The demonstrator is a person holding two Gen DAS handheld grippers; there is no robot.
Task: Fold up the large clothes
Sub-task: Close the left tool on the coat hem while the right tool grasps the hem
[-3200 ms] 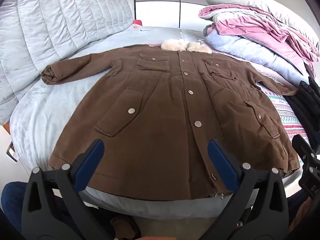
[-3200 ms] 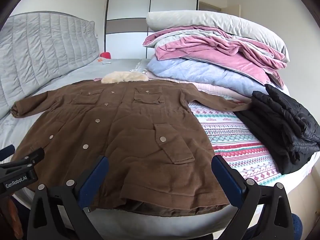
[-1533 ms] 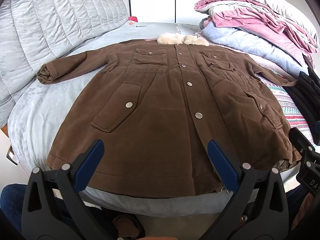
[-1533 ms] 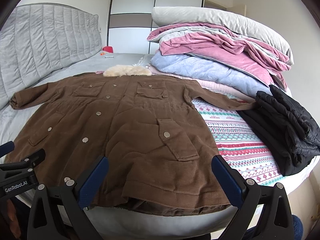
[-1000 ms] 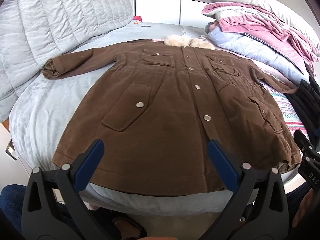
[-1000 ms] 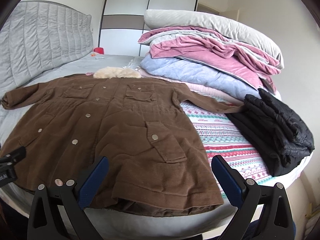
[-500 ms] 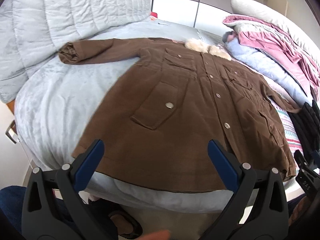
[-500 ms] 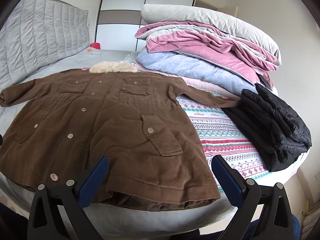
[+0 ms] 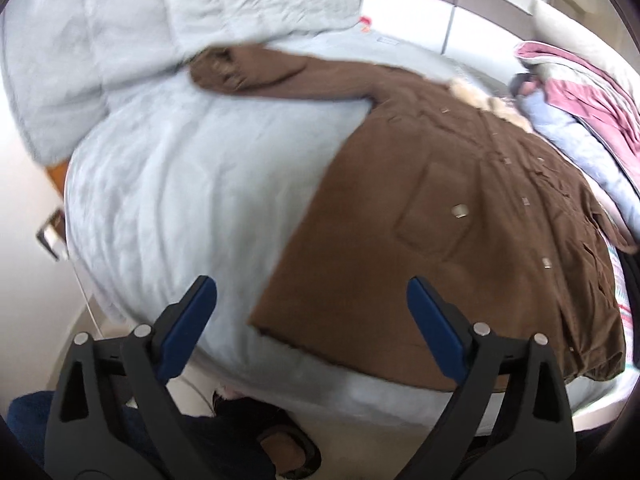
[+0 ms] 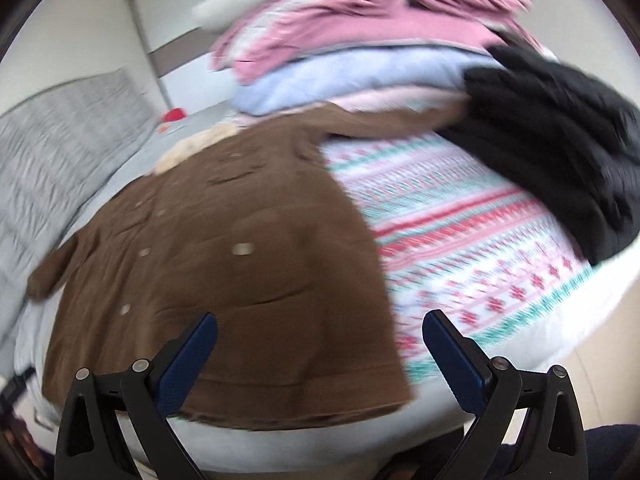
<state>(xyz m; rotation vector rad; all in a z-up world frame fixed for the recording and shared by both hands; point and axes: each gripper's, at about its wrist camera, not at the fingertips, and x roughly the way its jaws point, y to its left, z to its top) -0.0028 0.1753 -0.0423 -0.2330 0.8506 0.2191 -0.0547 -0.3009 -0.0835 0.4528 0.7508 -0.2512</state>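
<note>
No fold shows yet on the brown coat [image 9: 460, 240]: it lies spread flat, buttoned front up, on the bed [image 9: 180, 200], both sleeves out to the sides and its hem at the near edge, so I judge the whole folding is left to do. The left hand-held gripper [image 9: 312, 312] has just been narrowing a little yet hangs released over the coat's hem corner, nothing between its jaws; the right hand-held gripper [image 10: 320, 340] likewise gapes empty above the opposite hem corner. No writing is legible through the blur.
</note>
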